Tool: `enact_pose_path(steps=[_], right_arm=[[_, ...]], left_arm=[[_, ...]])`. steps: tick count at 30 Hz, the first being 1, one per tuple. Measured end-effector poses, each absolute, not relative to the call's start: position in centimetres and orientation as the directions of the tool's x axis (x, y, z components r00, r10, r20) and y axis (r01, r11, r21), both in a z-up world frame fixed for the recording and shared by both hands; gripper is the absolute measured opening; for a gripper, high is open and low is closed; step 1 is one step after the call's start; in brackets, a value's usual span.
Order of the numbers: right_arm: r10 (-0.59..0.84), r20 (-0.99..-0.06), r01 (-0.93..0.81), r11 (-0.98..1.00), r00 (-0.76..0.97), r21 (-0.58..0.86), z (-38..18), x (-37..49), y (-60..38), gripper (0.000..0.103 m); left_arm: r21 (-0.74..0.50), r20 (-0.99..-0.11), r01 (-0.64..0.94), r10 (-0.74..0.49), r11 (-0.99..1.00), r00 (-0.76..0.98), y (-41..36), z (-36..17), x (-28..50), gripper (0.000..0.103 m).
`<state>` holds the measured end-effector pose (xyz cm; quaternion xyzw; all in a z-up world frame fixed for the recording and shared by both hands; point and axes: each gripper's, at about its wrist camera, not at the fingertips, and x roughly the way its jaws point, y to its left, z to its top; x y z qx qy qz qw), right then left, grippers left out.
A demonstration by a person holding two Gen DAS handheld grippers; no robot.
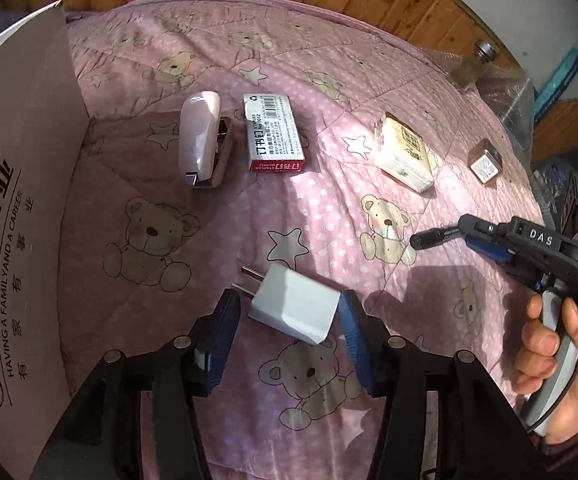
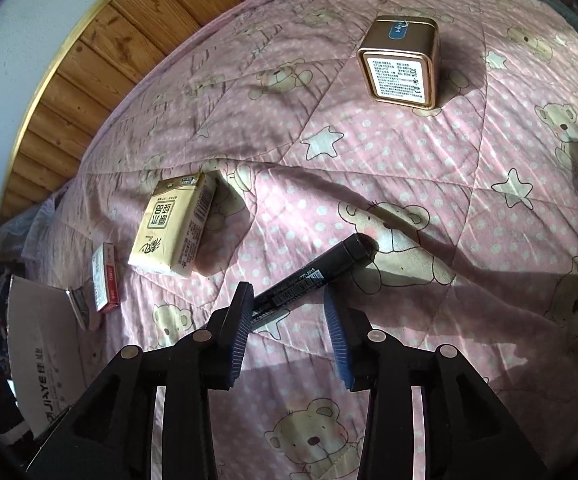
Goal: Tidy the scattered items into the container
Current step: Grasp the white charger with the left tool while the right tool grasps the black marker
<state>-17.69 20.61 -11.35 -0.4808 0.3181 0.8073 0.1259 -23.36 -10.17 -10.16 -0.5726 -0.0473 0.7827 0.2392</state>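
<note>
A white charger plug [image 1: 293, 308] lies on the pink bear quilt between the blue pads of my left gripper [image 1: 289, 298], which is open and straddles it; the right pad sits close to its corner. A black marker [image 2: 309, 280] lies slanted on the quilt, its rear end inside my right gripper [image 2: 287, 292], open with a wide gap. The left wrist view shows that right gripper [image 1: 469, 230], held by a hand, with the marker [image 1: 433, 237] poking out. The cardboard box [image 1: 17, 200] stands at the left. A pink stapler [image 1: 203, 144] and a staples box [image 1: 275, 136] lie near it.
A tissue pack [image 2: 173, 228] and a gold tin [image 2: 403, 60] rest further out on the quilt [image 2: 489, 200]. A glass jar [image 1: 475, 60] stands at the bed's far edge. Wooden panelling [image 2: 89, 64] runs behind the bed. The cardboard box [image 2: 41, 344] shows at lower left.
</note>
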Motion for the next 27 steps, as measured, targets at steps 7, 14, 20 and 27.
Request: enact_pose_path(steps=[7,14,20,27], right_arm=[[-0.082,-0.859,-0.406,-0.856,-0.505,0.321,-10.7,-18.1,19.4,0.022],[-0.153,-0.88,-0.358,-0.872,-0.45,0.335,-11.0,-16.2,19.9,0.008],[-0.188,-0.834,-0.511,-0.715,-0.519,0.478,-10.6,-16.2,21.3,0.043],[0.055,-0.891,-0.503,-0.84,-0.451,0.202,-11.1,-20.5,17.7,0.04]], left_arm=[[-0.211,-0.905,-0.391,0.33,-0.896,-0.269,-8.1,-11.2,-22.1,0.049],[-0.133,-0.868,-0.591,0.381,-0.796,-0.318,-10.9,-9.4,-19.8,0.041],[-0.166,-0.885,-0.459,0.338,-0.873,-0.321,-12.1,-9.7,-19.3,0.054],[-0.15,-0.924,-0.299,0.241,-0.942,-0.297,-12.3,-11.6,-18.9,0.056]])
